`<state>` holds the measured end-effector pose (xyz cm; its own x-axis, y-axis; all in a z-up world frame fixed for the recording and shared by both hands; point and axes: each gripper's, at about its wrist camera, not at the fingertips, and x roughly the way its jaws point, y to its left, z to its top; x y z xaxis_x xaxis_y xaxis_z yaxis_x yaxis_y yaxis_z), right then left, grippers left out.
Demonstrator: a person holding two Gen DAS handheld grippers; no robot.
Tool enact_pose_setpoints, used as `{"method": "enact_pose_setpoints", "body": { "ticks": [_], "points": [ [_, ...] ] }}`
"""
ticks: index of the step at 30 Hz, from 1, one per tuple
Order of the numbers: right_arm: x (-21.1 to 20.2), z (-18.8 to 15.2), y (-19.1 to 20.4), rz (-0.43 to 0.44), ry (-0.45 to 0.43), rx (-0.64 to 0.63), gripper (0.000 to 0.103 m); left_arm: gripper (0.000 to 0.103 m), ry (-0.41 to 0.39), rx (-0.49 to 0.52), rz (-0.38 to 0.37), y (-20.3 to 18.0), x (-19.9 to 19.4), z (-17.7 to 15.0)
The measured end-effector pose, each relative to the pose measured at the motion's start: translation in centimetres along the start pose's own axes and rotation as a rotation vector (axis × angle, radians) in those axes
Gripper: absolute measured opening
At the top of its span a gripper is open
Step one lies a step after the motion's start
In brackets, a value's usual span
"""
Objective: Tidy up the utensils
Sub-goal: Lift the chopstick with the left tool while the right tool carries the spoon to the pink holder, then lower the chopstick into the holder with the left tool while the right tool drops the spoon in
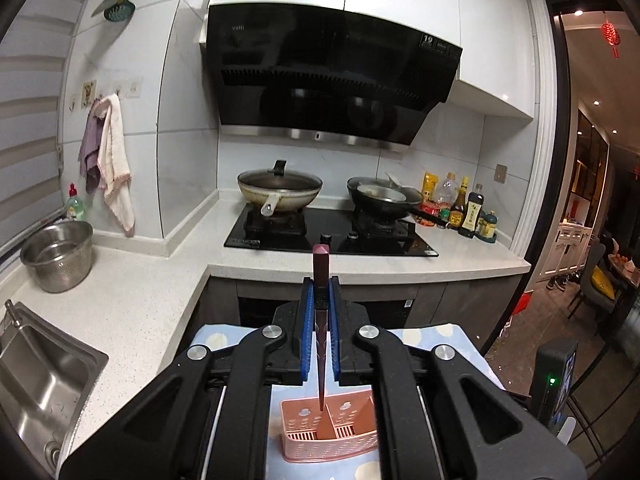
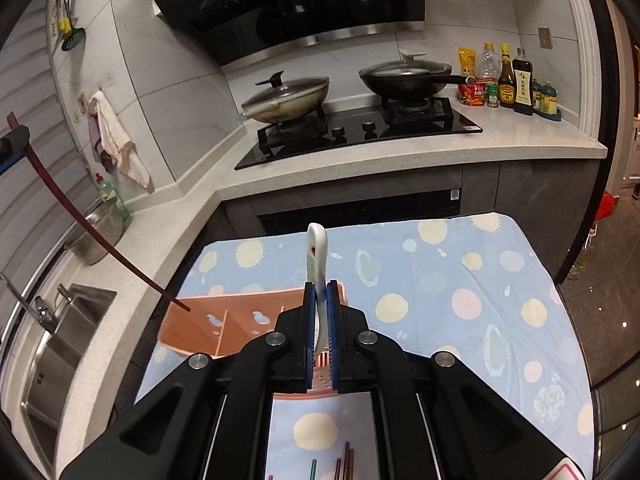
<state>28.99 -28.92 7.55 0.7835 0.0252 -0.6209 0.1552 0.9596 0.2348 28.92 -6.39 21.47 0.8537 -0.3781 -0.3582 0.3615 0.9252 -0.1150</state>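
My left gripper (image 1: 321,282) is shut on a dark red chopstick (image 1: 321,264). The chopstick's thin tip hangs above a pink slotted utensil caddy (image 1: 348,432) on a blue spotted cloth (image 1: 420,338). In the right wrist view my right gripper (image 2: 320,285) is shut on a white ceramic spoon (image 2: 318,248), whose handle stands up above the pads. The caddy (image 2: 216,320) lies just left of and below it. The left gripper (image 2: 14,138) shows at the left edge with its chopstick (image 2: 80,232) slanting down toward the caddy. Several more chopsticks (image 2: 344,464) lie on the cloth (image 2: 460,300) at the bottom.
Behind the cloth is a counter with a black gas hob (image 2: 360,132) carrying two lidded pans (image 2: 286,96). Sauce bottles (image 2: 516,80) stand at the right. On the left are a steel sink (image 1: 36,384), a steel colander (image 1: 58,256) and hanging towels (image 1: 110,160).
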Motion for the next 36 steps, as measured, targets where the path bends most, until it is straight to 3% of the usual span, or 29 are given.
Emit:
{"method": "enact_pose_setpoints", "body": {
  "ticks": [11,14,17,19,22,28,36],
  "points": [
    [5.1,-1.6,-0.7,-0.035,0.087,-0.02,0.006,0.007,0.127,-0.039,0.034,2.0,4.8,-4.9],
    [4.9,-1.8,-0.3,-0.051,0.072,-0.036,0.012,0.008,0.151,-0.061,0.044,2.7,5.0,-5.6],
    [3.5,-1.7,0.3,-0.078,0.034,-0.076,0.022,0.01,0.144,-0.063,0.069,3.1,4.4,-6.0],
    [2.4,-1.8,0.5,-0.084,0.017,-0.089,0.028,0.024,0.139,-0.065,0.081,3.2,3.7,-6.1],
    [0.2,-2.2,0.4,-0.076,0.002,-0.084,0.031,0.037,0.128,-0.073,0.097,3.6,2.3,-6.5],
    [-4.5,-4.6,0.0,-0.075,-0.001,-0.071,0.036,0.04,0.149,-0.099,0.113,4.6,-1.4,-8.6],
    [-9.6,-12.0,-0.2,-0.105,0.064,-0.088,0.036,0.04,0.256,-0.104,0.126,4.9,-6.2,-15.5]
  ]
}}
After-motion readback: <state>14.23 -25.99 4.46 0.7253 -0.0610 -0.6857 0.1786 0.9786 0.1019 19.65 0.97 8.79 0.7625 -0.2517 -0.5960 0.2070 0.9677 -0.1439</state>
